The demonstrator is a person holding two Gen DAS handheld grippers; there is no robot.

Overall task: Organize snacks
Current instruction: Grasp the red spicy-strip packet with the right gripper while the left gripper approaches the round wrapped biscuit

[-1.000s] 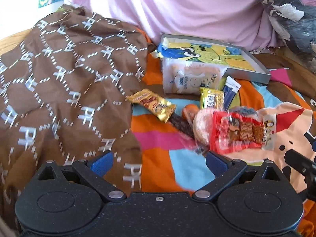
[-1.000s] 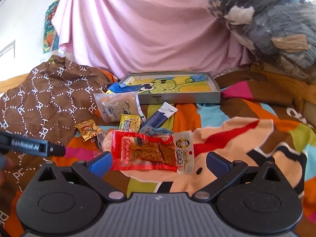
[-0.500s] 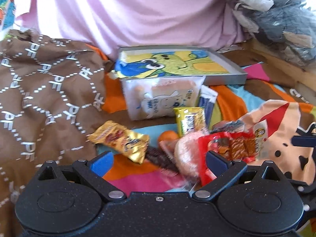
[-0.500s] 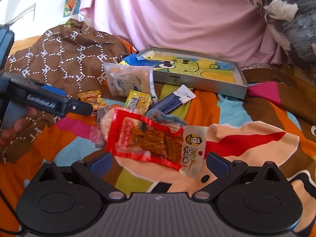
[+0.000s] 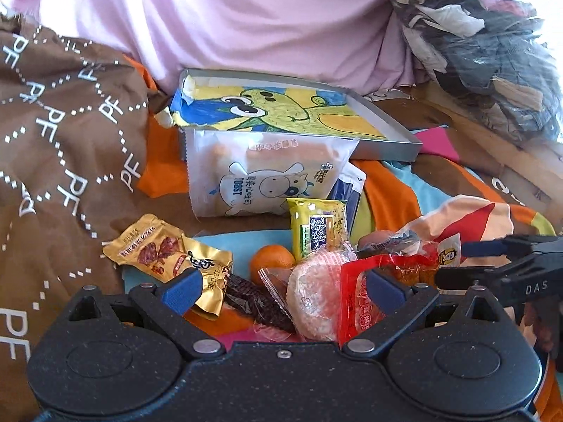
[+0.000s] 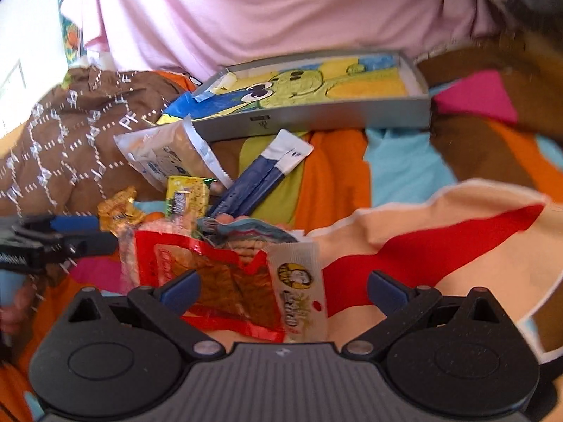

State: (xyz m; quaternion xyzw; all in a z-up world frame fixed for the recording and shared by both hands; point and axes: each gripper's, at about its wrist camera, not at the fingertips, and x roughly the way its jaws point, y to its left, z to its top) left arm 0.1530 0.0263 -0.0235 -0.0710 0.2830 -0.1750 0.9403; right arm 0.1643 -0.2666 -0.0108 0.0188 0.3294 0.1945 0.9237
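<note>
**Currently: both grippers spread wide over snack pile, nothing gripped**

Pink draped fabric fills 12 o'clock; brown "PF"-print cloth bunched at 9 o'clock on the multicolour cartoon bedsheet. Shallow grey rectangular tray with green cartoon lining sits at 12 o'clock of the pile, no snacks inside.

Snacks, left wrist view: white plastic "TOAST" bread bag touching the tray's near wall. Red clear-window spicy strip packet at 5 o'clock of it. Gold foil jerky pouch at 7 o'clock. Round pink-wrapped cake beside the red packet. Navy-and-white sachet between bag and red packet. Yellow-green small packet below the bag. Small orange mandarin just left of it.

Left gripper: jaws released, hovering above cake. Right gripper: jaws released, straddling red packet's near end.
</note>
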